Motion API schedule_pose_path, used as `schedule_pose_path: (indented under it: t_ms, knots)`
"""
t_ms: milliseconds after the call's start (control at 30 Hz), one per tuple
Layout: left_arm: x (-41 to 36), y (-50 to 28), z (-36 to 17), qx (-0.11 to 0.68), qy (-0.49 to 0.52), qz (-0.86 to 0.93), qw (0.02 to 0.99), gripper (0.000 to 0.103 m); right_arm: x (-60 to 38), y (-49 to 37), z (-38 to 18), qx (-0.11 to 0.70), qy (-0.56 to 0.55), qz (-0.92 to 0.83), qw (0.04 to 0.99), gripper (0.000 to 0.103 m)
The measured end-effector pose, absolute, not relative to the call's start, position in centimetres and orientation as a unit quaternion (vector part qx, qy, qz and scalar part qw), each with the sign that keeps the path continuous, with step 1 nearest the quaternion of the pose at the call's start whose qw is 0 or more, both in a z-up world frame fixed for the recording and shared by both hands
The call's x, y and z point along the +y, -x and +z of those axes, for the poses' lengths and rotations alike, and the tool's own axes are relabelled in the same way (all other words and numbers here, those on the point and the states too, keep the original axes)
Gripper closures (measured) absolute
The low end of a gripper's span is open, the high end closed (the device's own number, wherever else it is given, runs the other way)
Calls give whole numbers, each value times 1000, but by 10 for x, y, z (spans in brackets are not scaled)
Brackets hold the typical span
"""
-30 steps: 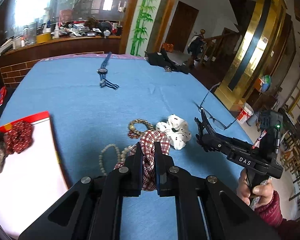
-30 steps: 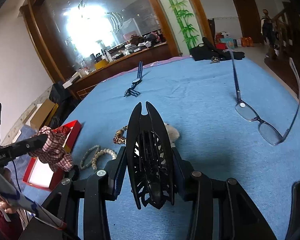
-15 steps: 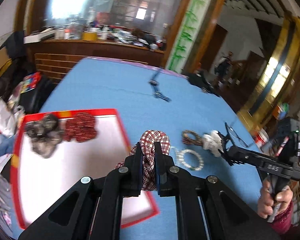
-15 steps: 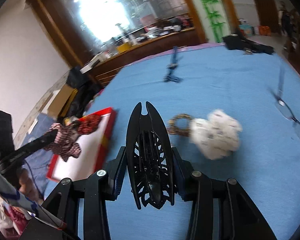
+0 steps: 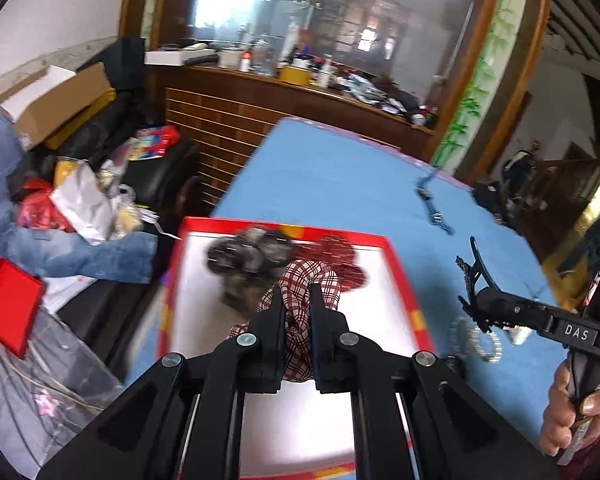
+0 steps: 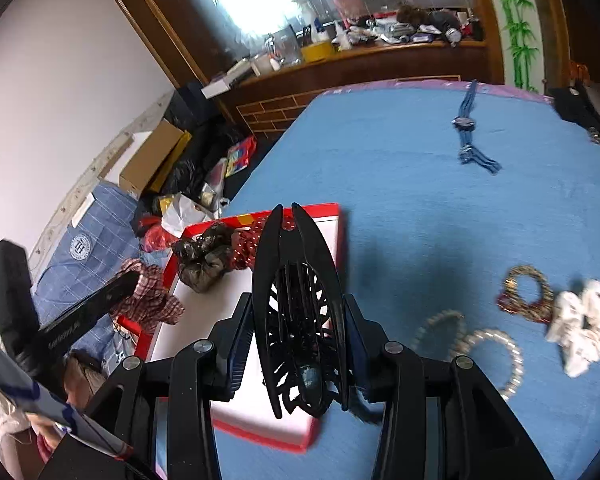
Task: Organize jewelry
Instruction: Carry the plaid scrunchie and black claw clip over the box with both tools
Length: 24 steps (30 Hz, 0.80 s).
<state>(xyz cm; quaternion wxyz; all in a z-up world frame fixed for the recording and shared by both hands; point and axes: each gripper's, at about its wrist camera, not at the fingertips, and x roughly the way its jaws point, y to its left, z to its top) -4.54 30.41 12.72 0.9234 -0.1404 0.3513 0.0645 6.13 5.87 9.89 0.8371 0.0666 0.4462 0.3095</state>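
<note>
My left gripper (image 5: 295, 292) is shut on a red plaid scrunchie (image 5: 309, 276) and holds it above the white tray with a red rim (image 5: 398, 268). A dark scrunchie (image 5: 244, 256) and a red scrunchie (image 5: 342, 252) lie at the tray's far end. My right gripper (image 6: 298, 312) is shut on a black hair claw (image 6: 300, 280), over the tray's (image 6: 332, 216) right side. In the right wrist view the left gripper (image 6: 130, 282) with the plaid scrunchie (image 6: 154, 300) hangs at the tray's left edge.
On the blue cloth to the right lie pearl bracelets (image 6: 494, 354), a brown beaded bracelet (image 6: 526, 288), a white dotted scrunchie (image 6: 580, 328) and, farther back, a blue watch (image 6: 466, 124). The table's left edge drops to floor clutter (image 5: 80, 200). A hand (image 5: 572, 412) grips the right handle.
Both grippers have swung left from the pile of jewelry to above the tray, carrying the plaid scrunchie and the hair claw. Both grips are unchanged.
</note>
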Motion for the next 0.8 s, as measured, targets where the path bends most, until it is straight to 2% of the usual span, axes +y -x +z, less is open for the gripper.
schedule_pose_path:
  t_ms: [300, 800]
  knots:
    - [345, 24, 100, 374, 156, 103, 908, 93, 107, -92, 78, 477, -43, 276, 833, 56]
    - [356, -10, 61, 400, 157, 110, 896, 93, 144, -130, 49, 500, -22, 224, 836, 56]
